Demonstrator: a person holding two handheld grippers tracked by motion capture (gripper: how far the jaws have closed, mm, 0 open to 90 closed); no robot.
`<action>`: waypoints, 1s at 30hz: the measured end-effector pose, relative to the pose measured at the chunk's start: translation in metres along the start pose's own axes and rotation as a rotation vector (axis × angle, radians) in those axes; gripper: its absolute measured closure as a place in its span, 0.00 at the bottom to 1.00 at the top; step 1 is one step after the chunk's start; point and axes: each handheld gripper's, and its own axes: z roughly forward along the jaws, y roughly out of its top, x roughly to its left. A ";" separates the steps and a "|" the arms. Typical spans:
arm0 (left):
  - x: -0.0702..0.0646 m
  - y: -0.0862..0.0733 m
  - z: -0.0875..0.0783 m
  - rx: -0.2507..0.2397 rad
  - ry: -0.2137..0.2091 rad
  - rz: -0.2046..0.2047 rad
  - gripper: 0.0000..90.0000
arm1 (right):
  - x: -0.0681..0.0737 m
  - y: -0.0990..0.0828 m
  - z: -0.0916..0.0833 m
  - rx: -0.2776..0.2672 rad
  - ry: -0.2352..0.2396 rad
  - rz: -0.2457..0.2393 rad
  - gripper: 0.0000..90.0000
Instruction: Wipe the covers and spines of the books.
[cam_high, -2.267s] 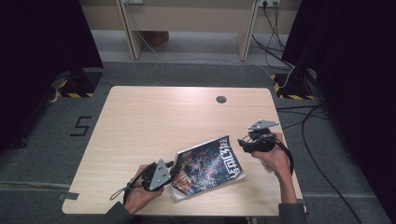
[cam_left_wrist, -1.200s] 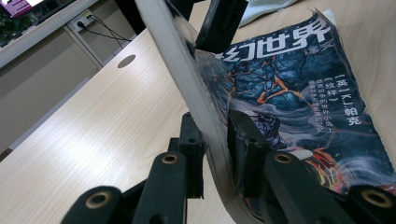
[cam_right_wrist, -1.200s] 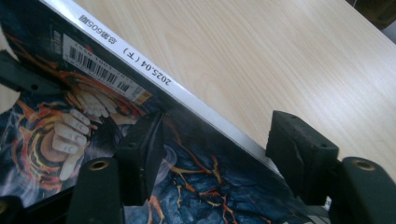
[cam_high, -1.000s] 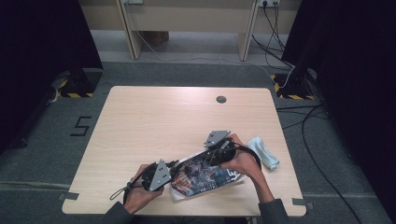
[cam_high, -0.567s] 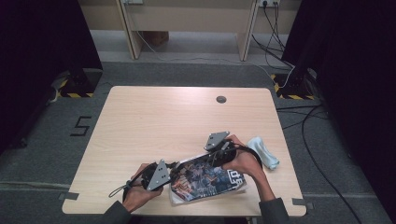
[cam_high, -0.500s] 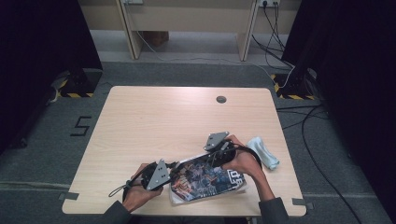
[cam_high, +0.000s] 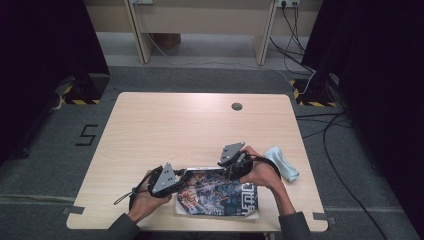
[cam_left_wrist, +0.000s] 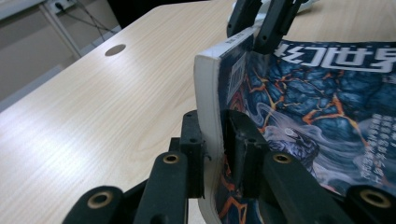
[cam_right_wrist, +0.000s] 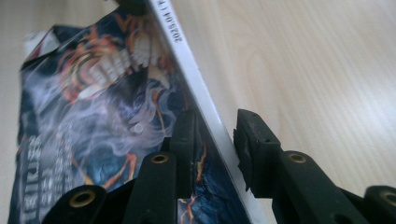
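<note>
Since 2.3 seconds ago, your right gripper has come in from the table's right edge to the magazine, and a light blue cloth now lies on the wood where that hand was. Over the last second the magazine's far edge has lifted a little between your 2 grippers.

Your left gripper is clenched on the magazine's spine edge: in the left gripper view both pads press the white page block from either side, low on the spine. Your right gripper has just been closing its jaws. In the right gripper view the spine runs between them, the left pad against the cover side, the right pad just beside the white edge with a sliver of gap, so the grasp there is not yet firm. The left gripper view also shows those 2 jaws straddling the far end of the spine.

The magazine sits at the near edge of the table, right of centre, cover up, its spine side raised and facing away from you. Your left hand is just left of it. The cloth lies just beyond your right hand, apart from the magazine.
</note>
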 end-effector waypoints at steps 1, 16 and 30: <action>0.000 0.001 0.000 -0.011 -0.009 0.023 0.85 | 0.000 -0.001 0.000 -0.008 0.021 -0.006 0.79; 0.005 0.001 0.002 0.007 0.027 0.003 0.78 | 0.009 0.003 0.004 0.005 0.032 0.017 0.87; 0.006 0.006 0.011 0.000 0.064 -0.008 0.72 | 0.017 0.003 -0.004 0.048 0.011 0.076 0.91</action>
